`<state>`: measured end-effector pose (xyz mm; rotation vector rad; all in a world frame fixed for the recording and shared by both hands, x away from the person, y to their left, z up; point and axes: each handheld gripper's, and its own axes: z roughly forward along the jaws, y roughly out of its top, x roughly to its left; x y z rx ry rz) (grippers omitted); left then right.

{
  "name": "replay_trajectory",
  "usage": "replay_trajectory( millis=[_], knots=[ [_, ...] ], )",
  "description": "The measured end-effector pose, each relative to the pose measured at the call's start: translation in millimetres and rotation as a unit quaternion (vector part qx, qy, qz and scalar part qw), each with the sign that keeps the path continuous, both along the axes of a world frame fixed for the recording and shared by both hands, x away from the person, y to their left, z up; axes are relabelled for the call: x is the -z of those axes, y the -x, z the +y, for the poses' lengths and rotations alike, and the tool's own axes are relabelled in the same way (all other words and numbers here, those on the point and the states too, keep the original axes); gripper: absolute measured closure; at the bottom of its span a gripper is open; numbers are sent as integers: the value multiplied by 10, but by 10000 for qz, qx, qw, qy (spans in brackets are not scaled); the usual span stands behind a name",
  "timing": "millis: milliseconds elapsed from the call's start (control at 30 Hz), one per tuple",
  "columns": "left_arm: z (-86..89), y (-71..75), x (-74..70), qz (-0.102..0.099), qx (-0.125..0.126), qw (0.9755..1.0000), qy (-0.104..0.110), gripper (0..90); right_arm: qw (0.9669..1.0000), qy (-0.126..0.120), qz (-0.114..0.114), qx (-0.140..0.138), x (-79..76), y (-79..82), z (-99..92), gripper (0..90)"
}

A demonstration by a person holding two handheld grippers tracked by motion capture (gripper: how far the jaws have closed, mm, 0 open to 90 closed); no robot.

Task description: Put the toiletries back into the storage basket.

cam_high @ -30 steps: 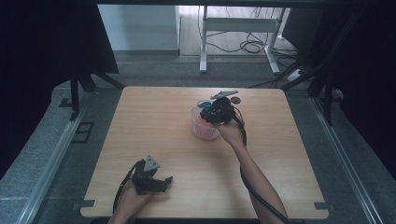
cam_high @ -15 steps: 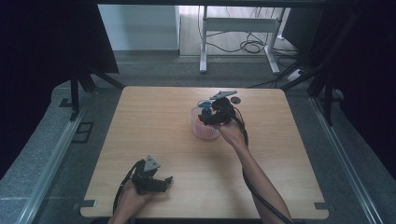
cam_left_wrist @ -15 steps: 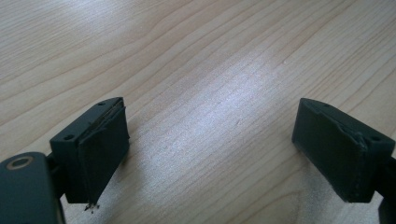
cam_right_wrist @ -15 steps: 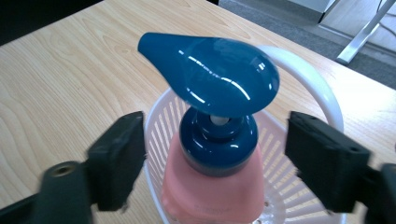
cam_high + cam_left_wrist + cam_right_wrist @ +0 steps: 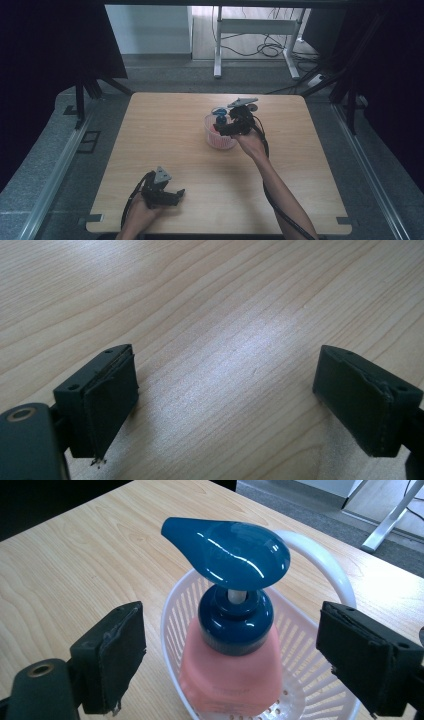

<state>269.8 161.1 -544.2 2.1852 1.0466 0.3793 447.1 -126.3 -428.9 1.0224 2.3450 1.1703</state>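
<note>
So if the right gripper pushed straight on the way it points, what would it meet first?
Probably the soap bottle's blue pump, standing in the white basket between the right gripper's open jaws; exact depth is unclear.

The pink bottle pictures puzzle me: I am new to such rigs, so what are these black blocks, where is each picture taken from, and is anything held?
A person sits at a wooden table and holds a hand-worked gripper in each hand. The high view looks down from above. The other two pictures come from cameras riding on the grippers, so the black blocks at the bottom are each gripper's own fingers.

The left gripper rests near the table's front edge, open over bare wood, holding nothing.

The right gripper is at a white slatted basket. In it stands a pink soap bottle with a blue pump top. Its fingers have just been opening and stand apart on either side of the bottle without touching it, so nothing is held.
</note>
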Motion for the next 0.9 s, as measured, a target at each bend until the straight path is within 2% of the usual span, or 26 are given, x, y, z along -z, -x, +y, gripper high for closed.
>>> replay_trajectory(
  millis=[467,900],
  knots=[
    [0,0,0,-1,0,10000,1,103,10000,-30,16,-32,-17,86,-55,114],
    [-2,0,1,-3,-6,10000,15,103,9998,0,-10,-216,6,179,-154,114]
  ],
)
